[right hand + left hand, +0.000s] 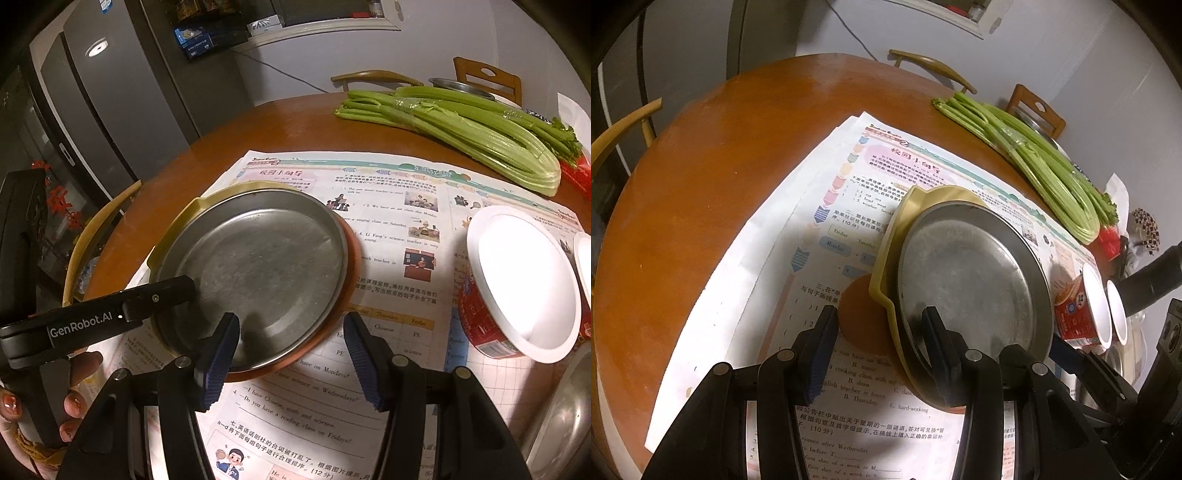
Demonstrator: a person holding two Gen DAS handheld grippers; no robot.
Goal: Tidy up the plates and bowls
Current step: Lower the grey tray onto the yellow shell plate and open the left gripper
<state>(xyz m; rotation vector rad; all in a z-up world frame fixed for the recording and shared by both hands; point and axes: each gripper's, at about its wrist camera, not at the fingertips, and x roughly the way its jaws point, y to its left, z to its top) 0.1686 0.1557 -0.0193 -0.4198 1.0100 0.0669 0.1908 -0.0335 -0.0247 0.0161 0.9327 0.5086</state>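
Near the left edge of the tabletop (258, 125), on a spread newspaper (388, 221), three plates lie in one pile: a metal plate (258, 258) on top, a yellow plate (207, 201) under it, and an orange plate (354, 258) at the bottom, a little shifted to the right. This part of the job looks done, I think.

Toward the right edge stand two red paper bowls (524, 280) with white insides, side by side and not nested. At the near right corner of the right wrist view there is also a steel vessel (565, 406), only partly seen. A bundle of celery (480, 133) lies along the far right edge, well apart from the pile.

The left gripper (879, 350) has its jaws apart around the near rim of the pile, one finger over the metal plate and the other over the newspaper; the pads do not press on the rim. The right gripper (291, 358) stands the same way at another part of the rim, jaws apart and holding nothing.

What is left, in my judgement, is to put the bowls together and maybe to straighten the pile
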